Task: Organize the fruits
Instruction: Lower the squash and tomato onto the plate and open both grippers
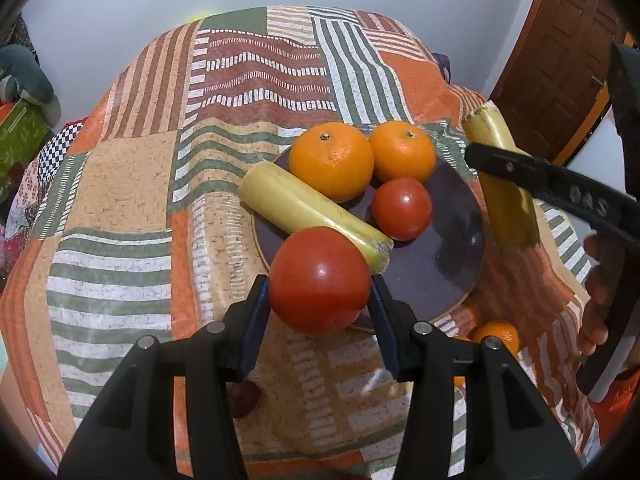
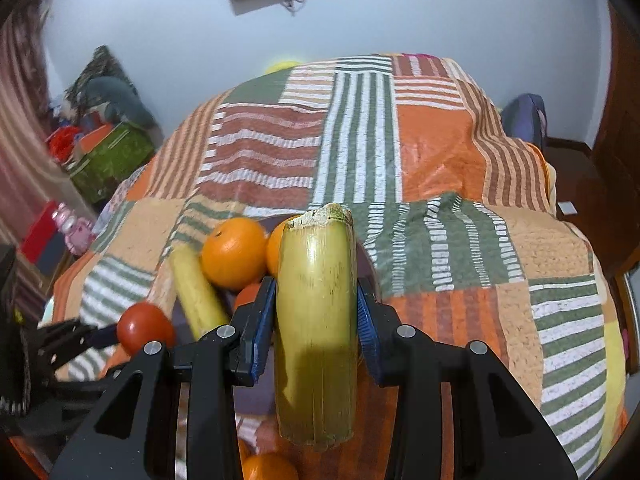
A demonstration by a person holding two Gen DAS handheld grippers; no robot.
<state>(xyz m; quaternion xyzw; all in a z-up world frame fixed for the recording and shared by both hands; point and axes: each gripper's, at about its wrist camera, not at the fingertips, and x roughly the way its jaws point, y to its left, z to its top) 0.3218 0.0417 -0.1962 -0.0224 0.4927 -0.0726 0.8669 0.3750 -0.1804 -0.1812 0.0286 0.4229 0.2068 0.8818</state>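
My left gripper (image 1: 319,292) is shut on a red tomato (image 1: 319,280) and holds it over the near rim of the dark plate (image 1: 448,256). On the plate lie two oranges (image 1: 331,162), a second tomato (image 1: 402,208) and a yellow-green cane piece (image 1: 308,212). My right gripper (image 2: 316,312) is shut on another yellow-green cane piece (image 2: 316,320), held upright to the right of the plate; it also shows in the left wrist view (image 1: 504,188). The left gripper with its tomato (image 2: 145,328) shows at the left of the right wrist view.
The plate sits on a bed with a striped patchwork cover (image 1: 140,184). An orange (image 1: 496,336) lies on the cover near the plate's front right, also seen low in the right wrist view (image 2: 268,466). A small dark item (image 1: 244,398) lies below my left gripper. Boxes (image 2: 108,152) stand at the far left.
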